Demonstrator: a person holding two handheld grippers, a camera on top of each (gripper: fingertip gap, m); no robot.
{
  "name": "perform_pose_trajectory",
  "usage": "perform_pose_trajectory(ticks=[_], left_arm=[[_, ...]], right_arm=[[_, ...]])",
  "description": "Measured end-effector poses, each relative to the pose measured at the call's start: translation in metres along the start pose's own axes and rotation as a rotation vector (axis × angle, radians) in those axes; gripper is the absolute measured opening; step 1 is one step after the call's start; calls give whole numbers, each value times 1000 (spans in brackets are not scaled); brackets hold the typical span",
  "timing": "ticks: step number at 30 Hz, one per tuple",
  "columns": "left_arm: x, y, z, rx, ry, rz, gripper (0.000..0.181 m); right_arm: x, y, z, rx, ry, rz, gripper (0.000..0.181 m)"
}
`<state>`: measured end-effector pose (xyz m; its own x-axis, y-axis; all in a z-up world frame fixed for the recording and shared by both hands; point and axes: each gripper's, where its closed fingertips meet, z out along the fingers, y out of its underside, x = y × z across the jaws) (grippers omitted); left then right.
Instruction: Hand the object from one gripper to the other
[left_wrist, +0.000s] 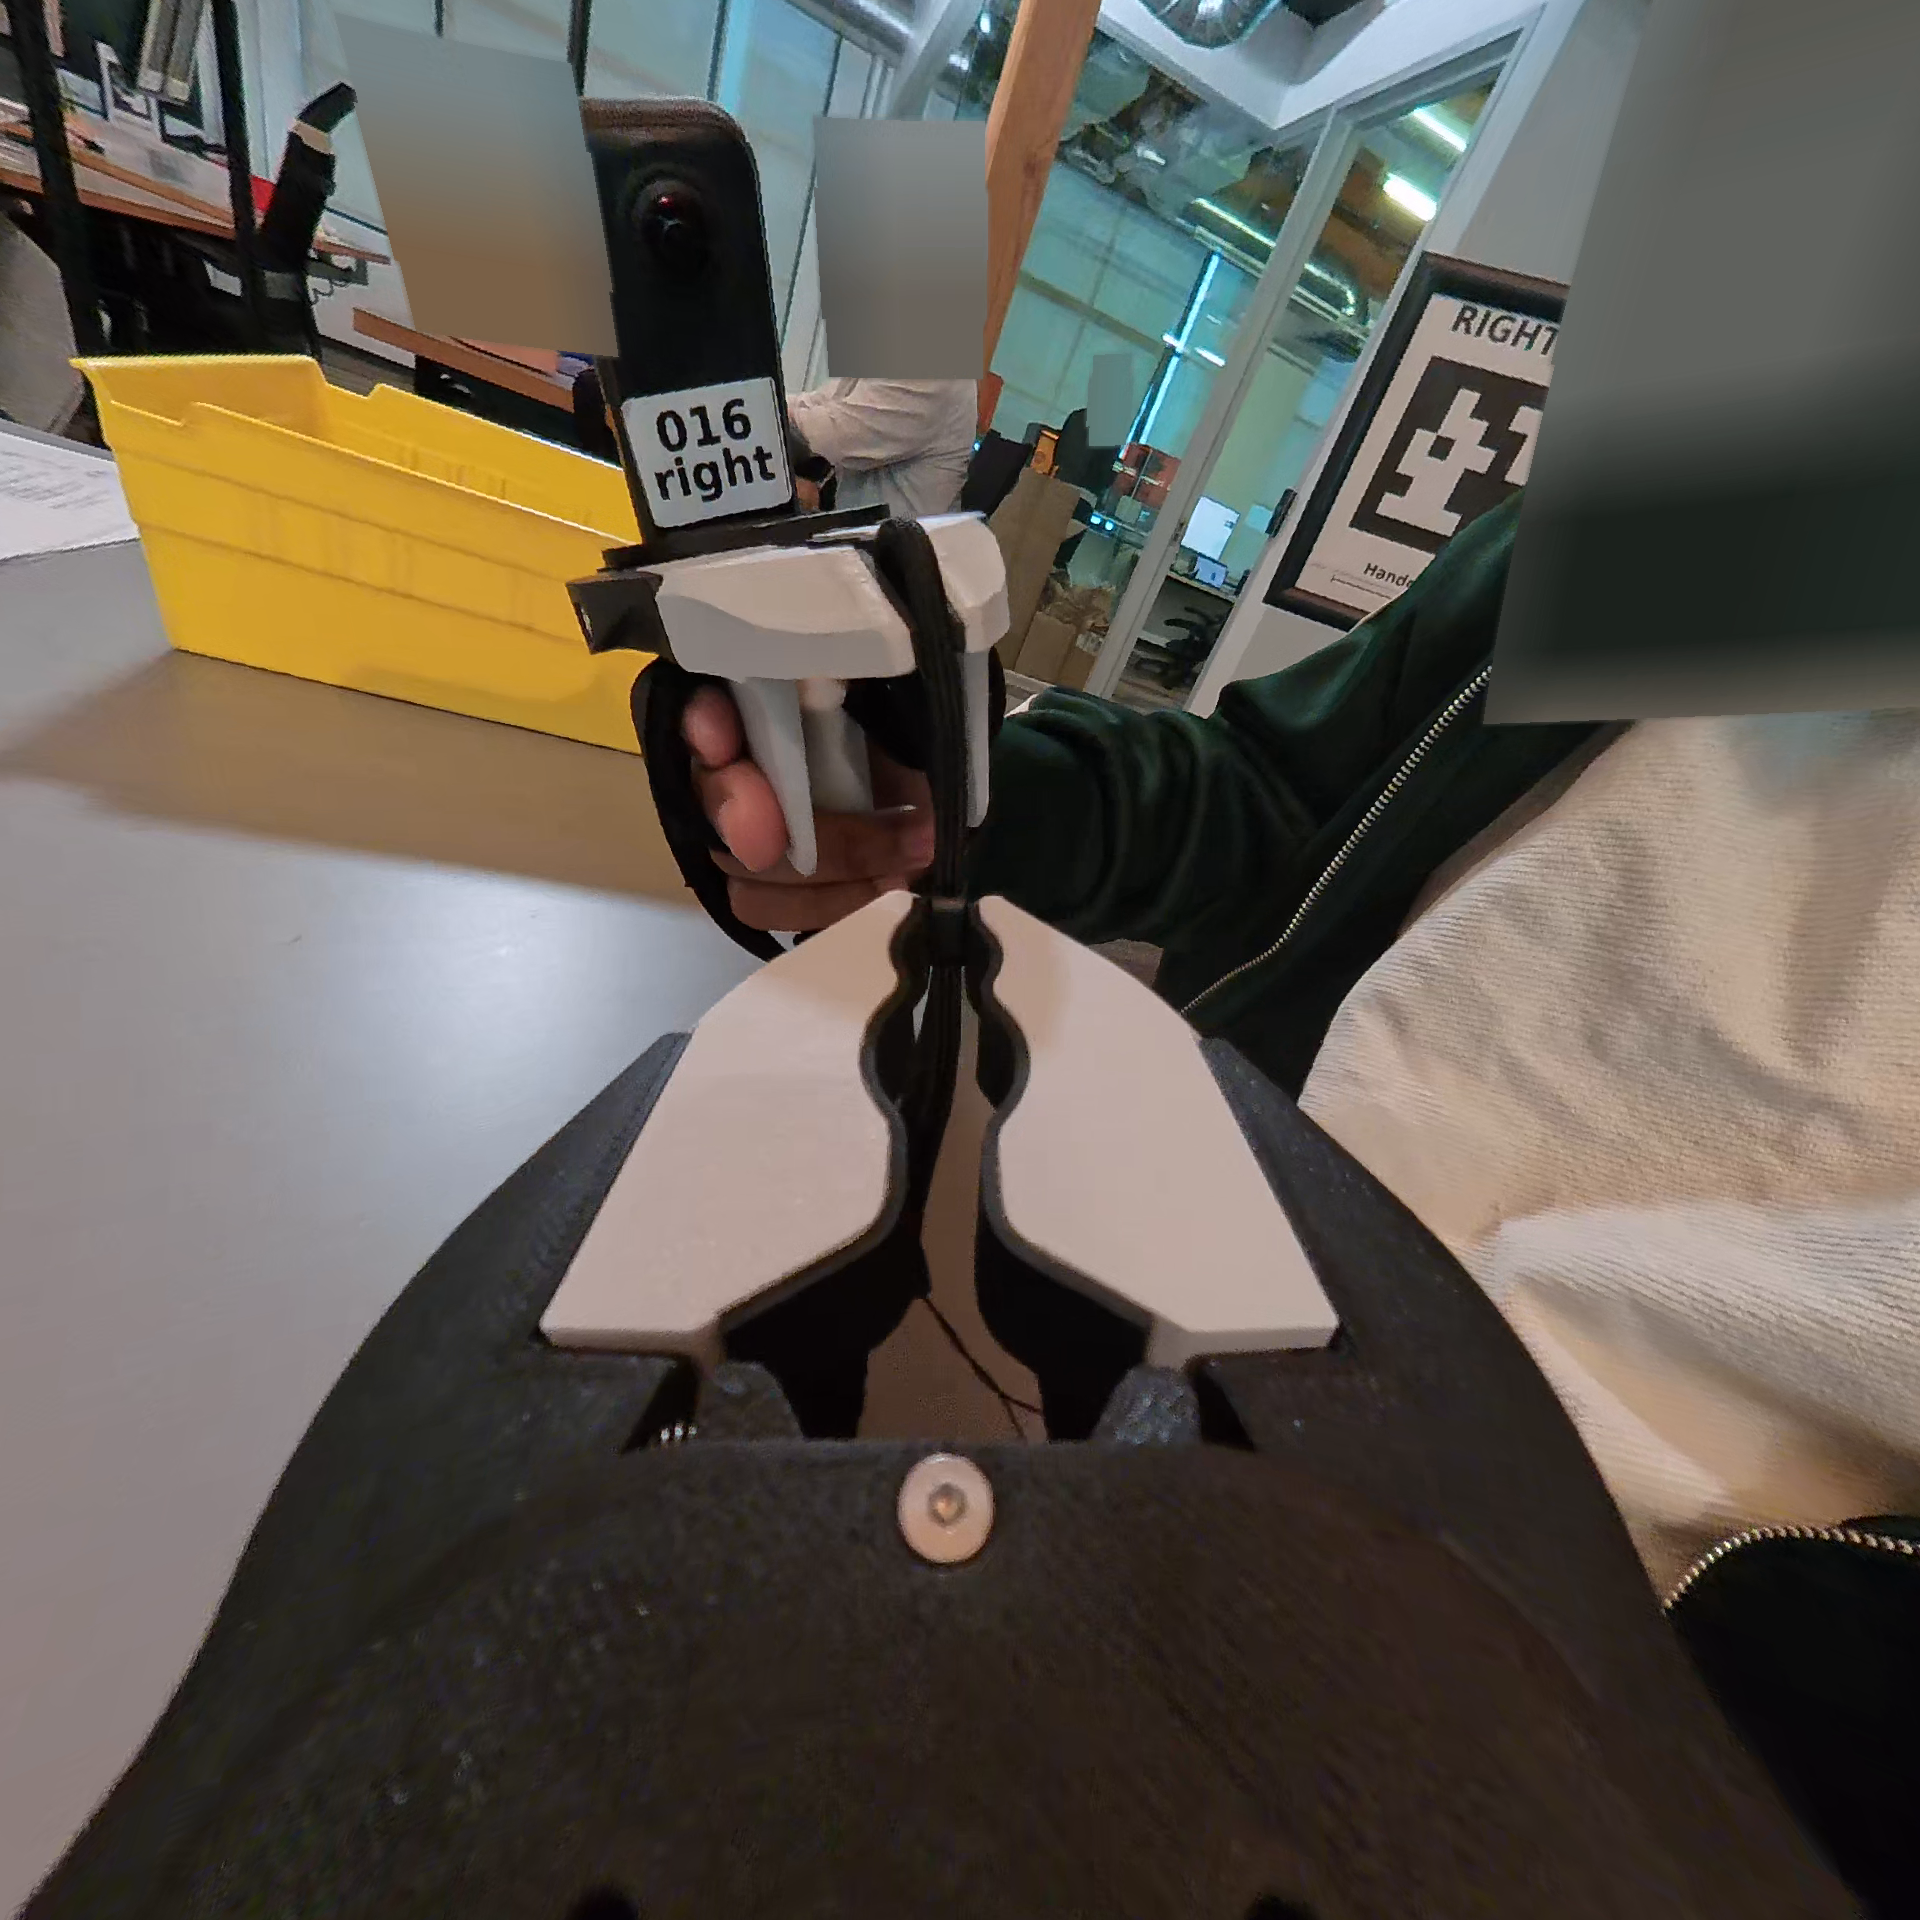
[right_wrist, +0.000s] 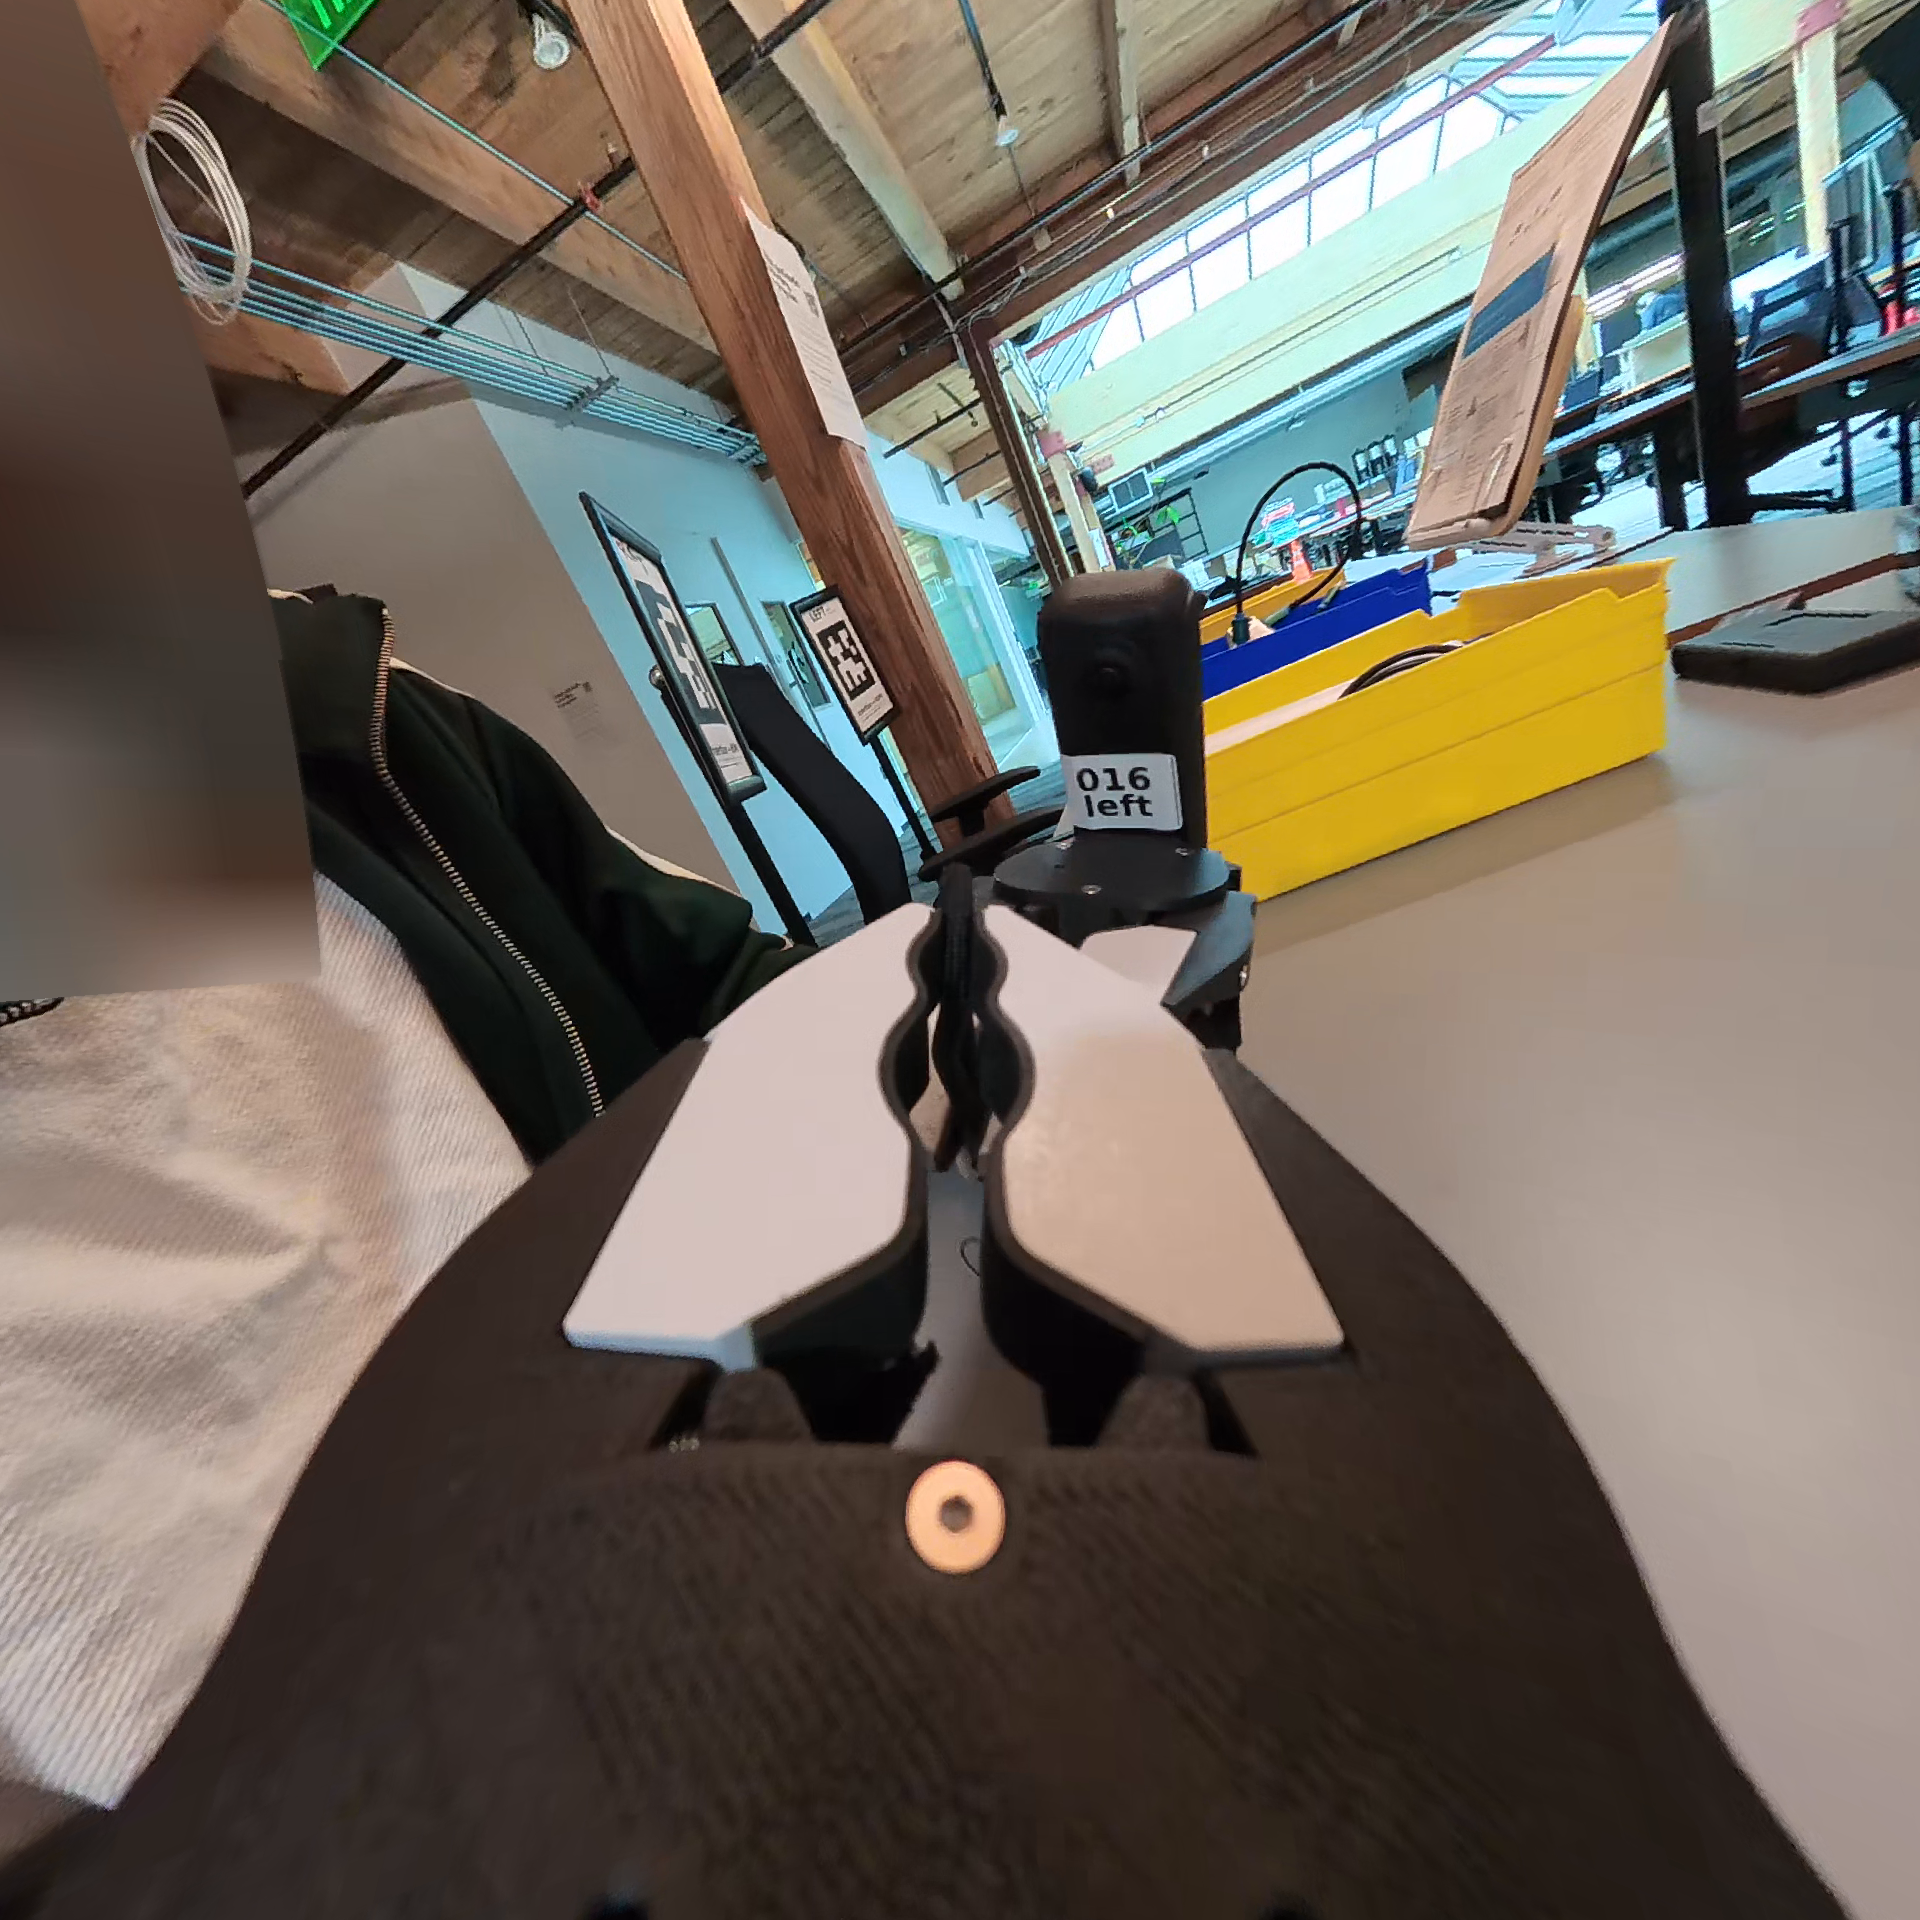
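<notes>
At the left, we are pinching a bundle of black cord (left_wrist: 940, 997) with the left gripper (left_wrist: 943, 920), its tips pressed onto the cord above the grey table (left_wrist: 260, 987). The cord is running on to the right gripper (right_wrist: 958, 920), whose white fingers (right_wrist: 790, 1132) are squeezing it too. A yellow bin (right_wrist: 1455, 717) is sitting behind on the table.

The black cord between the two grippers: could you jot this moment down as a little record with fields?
object: black cord, bundled, off the table
left gripper: shut on the cord
right gripper: shut on the cord
handover: both hold it, neither has let go
nearby: yellow bin on the table
</notes>
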<state>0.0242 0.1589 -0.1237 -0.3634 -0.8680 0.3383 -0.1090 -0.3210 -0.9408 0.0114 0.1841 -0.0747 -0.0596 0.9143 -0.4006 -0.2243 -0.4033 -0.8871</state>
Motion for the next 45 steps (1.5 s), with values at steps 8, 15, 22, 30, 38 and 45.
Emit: perform_pose_trajectory(ticks=[8, 15, 22, 30, 38, 45], left_arm=[[-7, -25, -18, 149, -37, -13, 6], [-21, -44, -47, 286, -123, -18, 6], [-12, -52, -47, 345, -60, -39, 6], [-6, -51, -41, 337, -37, -29, 6], [-21, -60, -46, 408, -179, 10, 64], [-35, -52, -48, 386, -249, -7, 78]], right_arm=[[39, -13, -13, 139, 232, -76, 79], [59, 35, -4, -176, 382, -247, 76], [42, 81, 19, -389, 273, -226, 44], [35, 80, 22, -369, 228, -184, 18], [35, 75, 23, -351, 230, -207, 7], [42, 52, 10, -266, 318, -260, 7]])
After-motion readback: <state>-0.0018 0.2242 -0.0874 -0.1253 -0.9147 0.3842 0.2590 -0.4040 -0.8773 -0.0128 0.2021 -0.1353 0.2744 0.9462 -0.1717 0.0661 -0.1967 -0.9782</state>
